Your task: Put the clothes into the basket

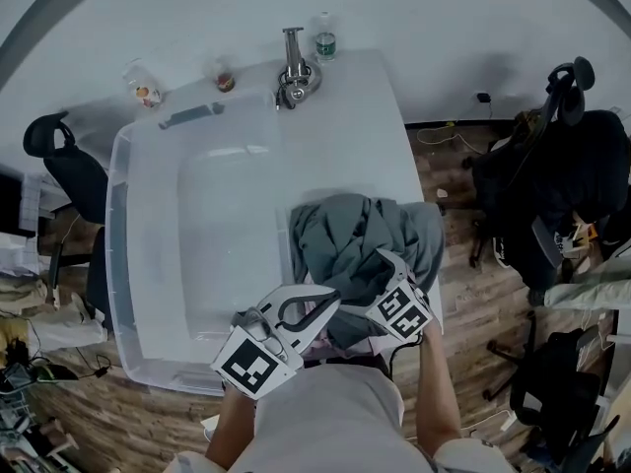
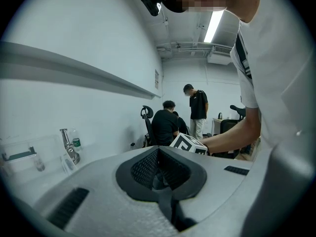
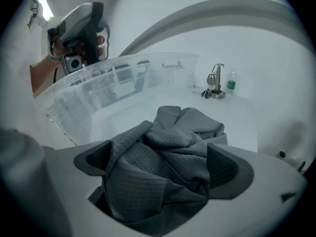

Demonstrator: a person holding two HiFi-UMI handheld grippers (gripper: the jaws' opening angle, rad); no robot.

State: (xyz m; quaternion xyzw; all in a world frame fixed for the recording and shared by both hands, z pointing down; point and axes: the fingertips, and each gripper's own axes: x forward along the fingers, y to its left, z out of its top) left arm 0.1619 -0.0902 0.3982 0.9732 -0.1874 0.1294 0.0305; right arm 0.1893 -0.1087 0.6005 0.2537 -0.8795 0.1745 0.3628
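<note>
- Left gripper [image 1: 320, 304]: the nearest item, held close in by the chest. Its fingers [image 2: 148, 166] are together with nothing between them. It sits just beside my right gripper.
- Right gripper [image 3: 160, 167]: angled down over the pile. Its fingers [image 3: 224, 167] are spread wide, one either side of a bunched fold. The cloth lies between them, but the pads are not pressing on it, so nothing is held yet.
- Clothes [image 1: 355, 235]: a grey crumpled heap on the table [image 1: 365, 136], outside the basket and just beside its right wall. One side reaches the table's right edge.
- Basket [image 1: 118, 264]: clear plastic with nothing in it, taking up the table's left part. Its rim stands between the heap and the inside.
- Risk, in my judgement: if I close on the top fold only, the rest would trail and could drag on the rim or hang outside it.
- Risk: pushing down before closing could nudge the heap off the right or near edge, where there is little table to spare.
- Risk: the two grippers are close together, and a sideways swing could knock one against the other.
- Open room: the air above the basket is free. The tap [image 1: 293, 67] and bottle [image 1: 324, 35] stand well apart at the far edge, and the chairs [image 1: 69, 166] stay off the table.
</note>
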